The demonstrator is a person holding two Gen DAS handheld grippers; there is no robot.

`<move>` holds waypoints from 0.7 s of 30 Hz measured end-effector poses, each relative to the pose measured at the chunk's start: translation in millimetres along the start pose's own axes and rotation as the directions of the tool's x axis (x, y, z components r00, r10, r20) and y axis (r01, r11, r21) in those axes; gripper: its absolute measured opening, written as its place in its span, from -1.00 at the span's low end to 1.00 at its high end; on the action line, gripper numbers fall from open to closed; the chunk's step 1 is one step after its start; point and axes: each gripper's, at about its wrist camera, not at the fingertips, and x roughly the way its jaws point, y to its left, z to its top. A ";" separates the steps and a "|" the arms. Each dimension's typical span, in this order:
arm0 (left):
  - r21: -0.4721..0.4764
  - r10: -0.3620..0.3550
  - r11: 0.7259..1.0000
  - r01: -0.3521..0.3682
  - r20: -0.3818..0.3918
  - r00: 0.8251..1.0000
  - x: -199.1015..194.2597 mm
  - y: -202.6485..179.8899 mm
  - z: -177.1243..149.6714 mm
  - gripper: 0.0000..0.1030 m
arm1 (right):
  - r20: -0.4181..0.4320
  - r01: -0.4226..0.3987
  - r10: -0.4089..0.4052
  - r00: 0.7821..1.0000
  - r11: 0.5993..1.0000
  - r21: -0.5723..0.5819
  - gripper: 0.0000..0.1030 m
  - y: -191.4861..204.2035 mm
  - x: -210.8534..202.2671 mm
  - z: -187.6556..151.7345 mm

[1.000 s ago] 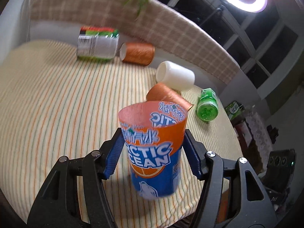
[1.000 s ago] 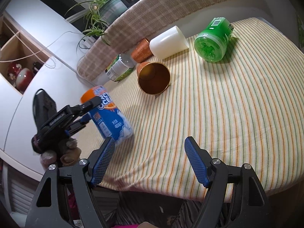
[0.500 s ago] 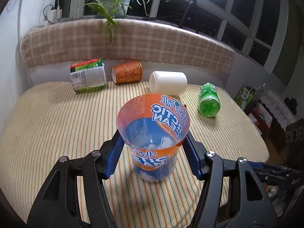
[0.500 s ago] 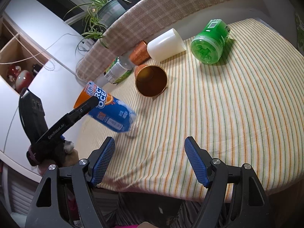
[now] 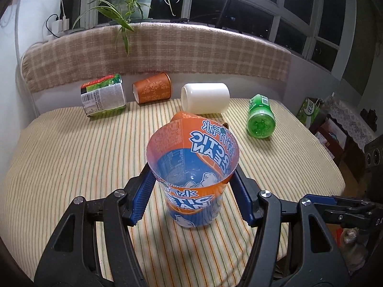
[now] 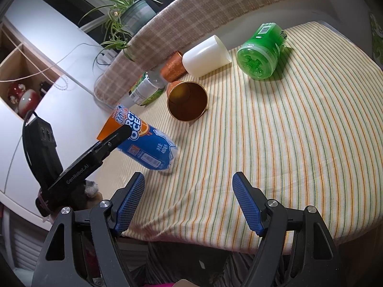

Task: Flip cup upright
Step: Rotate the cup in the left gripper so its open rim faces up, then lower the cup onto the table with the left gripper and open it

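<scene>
My left gripper [image 5: 191,191] is shut on an orange and blue "Arctic Ocean" plastic cup [image 5: 194,169], mouth up, its base at or just above the striped tablecloth near the front edge. In the right wrist view the same cup [image 6: 141,141] shows at the left, held by the left gripper [image 6: 112,141], base toward the cloth. My right gripper [image 6: 188,201] is open and empty above the table's front edge, to the right of the cup.
On the striped table [image 6: 299,143] lie a copper cup [image 6: 186,100], a white cup [image 6: 205,56], a green bottle [image 6: 261,52], an orange patterned cup [image 5: 153,91] and a labelled jar [image 5: 103,96]. A checked backrest [image 5: 167,50] runs behind them.
My left gripper has turned the cup from tilted to mouth-up and lowered it toward the cloth. The right gripper has stayed still and open.
</scene>
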 end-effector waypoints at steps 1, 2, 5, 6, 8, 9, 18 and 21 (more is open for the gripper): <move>0.000 -0.002 1.000 0.002 0.001 1.000 0.0 -0.1 -0.3 0.24 | 0.000 0.000 0.000 1.000 1.000 0.000 0.47 -0.3 0.4 -0.1; -0.001 -0.004 1.000 0.004 0.000 1.000 -0.1 -0.4 -0.4 0.26 | 0.000 0.001 -0.001 1.000 1.000 0.001 0.47 -0.4 0.4 -0.2; -0.011 -0.039 0.999 0.038 -0.019 0.999 2.0 1.0 -1.4 0.31 | 0.000 0.001 -0.001 1.000 1.000 0.002 0.47 -1.1 0.4 -0.9; -0.015 -0.046 0.999 0.046 -0.025 0.999 3.1 1.2 -2.0 0.34 | 0.000 0.001 -0.001 1.000 1.000 0.002 0.47 -1.4 0.5 -1.0; -0.025 -0.052 0.998 0.051 -0.032 0.998 4.5 1.9 -3.2 0.53 | 0.001 0.001 -0.001 1.000 1.000 0.004 0.47 -1.8 1.0 -1.2; -0.031 -0.058 0.998 0.057 -0.034 0.998 4.9 2.1 -3.9 0.54 | 0.001 0.001 -0.001 1.000 1.000 0.004 0.47 -2.2 0.9 -1.4; -0.072 -0.085 0.994 0.080 -0.071 0.994 8.2 9.1 -12.4 0.61 | 0.020 0.016 -0.016 1.000 1.000 -0.014 0.47 2.1 -2.0 -1.1; -0.086 -0.086 0.993 0.079 -0.080 0.993 7.1 13.5 -18.3 0.64 | 0.040 0.041 -0.039 0.998 0.998 -0.039 0.47 8.0 -4.4 -0.7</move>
